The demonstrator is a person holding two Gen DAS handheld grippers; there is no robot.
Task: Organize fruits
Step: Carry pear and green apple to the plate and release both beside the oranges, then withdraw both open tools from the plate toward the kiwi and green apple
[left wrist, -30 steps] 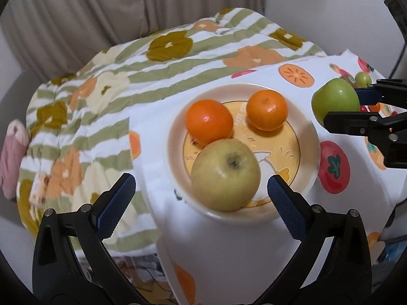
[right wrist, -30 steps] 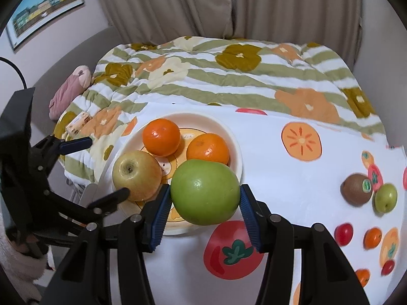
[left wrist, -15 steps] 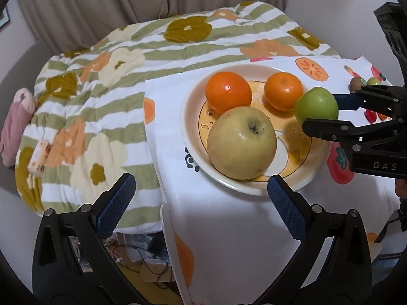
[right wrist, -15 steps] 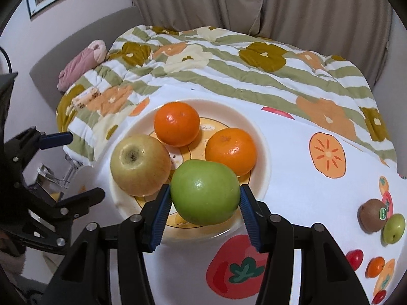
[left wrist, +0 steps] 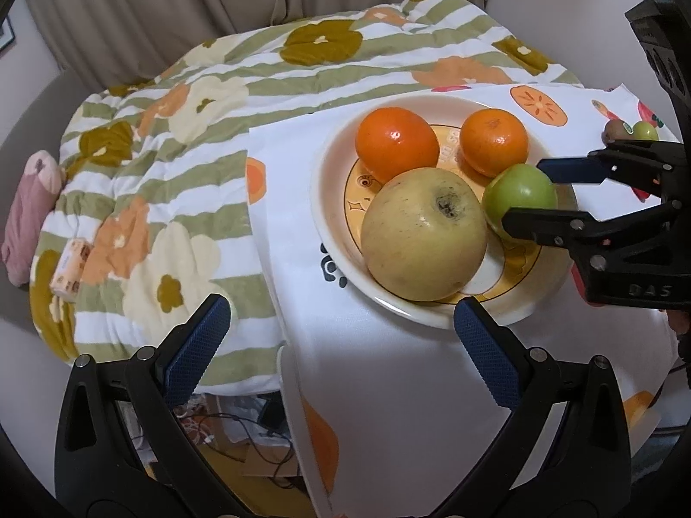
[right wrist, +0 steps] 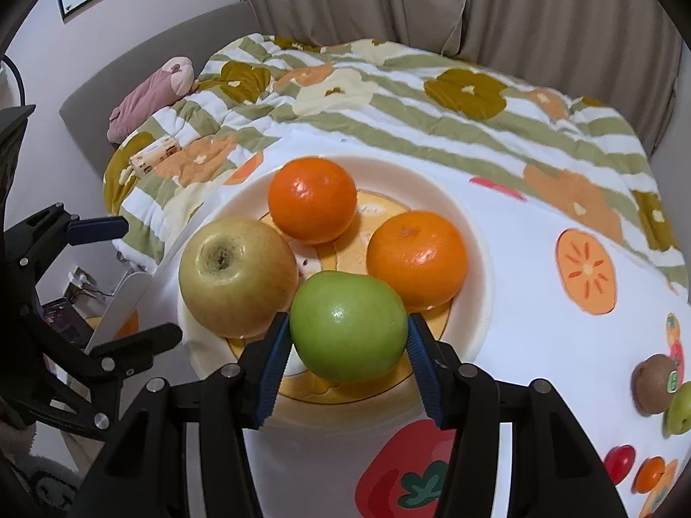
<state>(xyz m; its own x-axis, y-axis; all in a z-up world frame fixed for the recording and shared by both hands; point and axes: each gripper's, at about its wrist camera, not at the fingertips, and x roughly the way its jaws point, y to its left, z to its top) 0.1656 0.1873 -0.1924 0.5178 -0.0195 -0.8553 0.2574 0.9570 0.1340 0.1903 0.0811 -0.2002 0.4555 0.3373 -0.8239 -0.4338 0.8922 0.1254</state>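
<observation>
On your plate: two oranges, one yellow apple; your right gripper is clamped on the green apple above it, left gripper wide open, empty; kiwi and small green fruit still left on cloth.

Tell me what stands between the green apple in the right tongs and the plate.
Nothing visible. The right tongs hold the green apple over the plate's near side, in a free gap beside the yellow apple and an orange.
</observation>
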